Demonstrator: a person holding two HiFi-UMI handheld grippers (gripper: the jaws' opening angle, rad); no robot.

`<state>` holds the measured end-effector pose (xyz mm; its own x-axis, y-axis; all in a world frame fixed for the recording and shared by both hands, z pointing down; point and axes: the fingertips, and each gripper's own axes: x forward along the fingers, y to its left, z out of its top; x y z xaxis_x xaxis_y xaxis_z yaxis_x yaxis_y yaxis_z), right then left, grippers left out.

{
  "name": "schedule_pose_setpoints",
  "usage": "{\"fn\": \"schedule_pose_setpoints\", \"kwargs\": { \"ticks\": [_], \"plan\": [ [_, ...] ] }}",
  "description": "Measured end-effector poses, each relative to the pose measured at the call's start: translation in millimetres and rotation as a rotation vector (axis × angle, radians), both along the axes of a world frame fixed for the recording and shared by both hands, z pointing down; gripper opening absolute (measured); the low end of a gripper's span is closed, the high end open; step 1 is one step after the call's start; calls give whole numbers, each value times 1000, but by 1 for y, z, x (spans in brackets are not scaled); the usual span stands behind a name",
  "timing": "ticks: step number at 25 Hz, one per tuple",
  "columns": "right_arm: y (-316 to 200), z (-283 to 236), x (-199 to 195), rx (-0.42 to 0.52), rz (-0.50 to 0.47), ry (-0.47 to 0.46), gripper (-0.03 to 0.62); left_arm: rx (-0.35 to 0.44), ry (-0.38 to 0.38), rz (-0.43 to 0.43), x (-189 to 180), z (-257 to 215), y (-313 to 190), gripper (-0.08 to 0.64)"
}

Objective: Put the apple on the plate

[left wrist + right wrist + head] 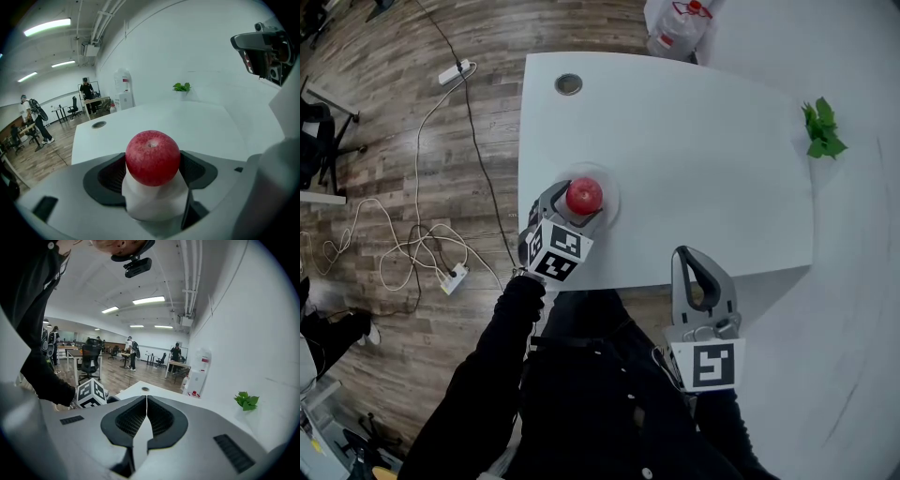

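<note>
Fingers of L gripper (577,210) clamped on red apple (584,196) over white plate (614,203), centre-left of head view, R gripper (686,258) fingers together w/ nothing between; risk: apple rolls off plate onto tabletop (703,159) if let go off-centre or too high.

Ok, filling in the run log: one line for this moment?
left hand-held gripper: shut on apple, at plate | right hand-held gripper: shut, empty

Round red apple (152,158), dimple up, held in left gripper (578,207), over white plate (613,188)
</note>
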<state>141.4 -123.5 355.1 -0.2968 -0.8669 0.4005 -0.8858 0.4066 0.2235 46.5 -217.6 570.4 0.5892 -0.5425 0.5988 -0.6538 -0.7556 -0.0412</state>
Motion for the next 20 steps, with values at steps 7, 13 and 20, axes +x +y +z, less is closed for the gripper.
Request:
{"fn": "schedule_pose_setpoints", "kwargs": {
  "ticks": [7,13,20],
  "plan": [
    [0,2,-5,-12,-7,-3,41,14,-31,14,2,3,-1,364],
    [0,5,-6,-19,-14,0,41,19,-52,0,2,7,-1,364],
    [-1,5,-8,-10,-20,3,41,-9,8,-4,4,3,0,370]
  ]
}}
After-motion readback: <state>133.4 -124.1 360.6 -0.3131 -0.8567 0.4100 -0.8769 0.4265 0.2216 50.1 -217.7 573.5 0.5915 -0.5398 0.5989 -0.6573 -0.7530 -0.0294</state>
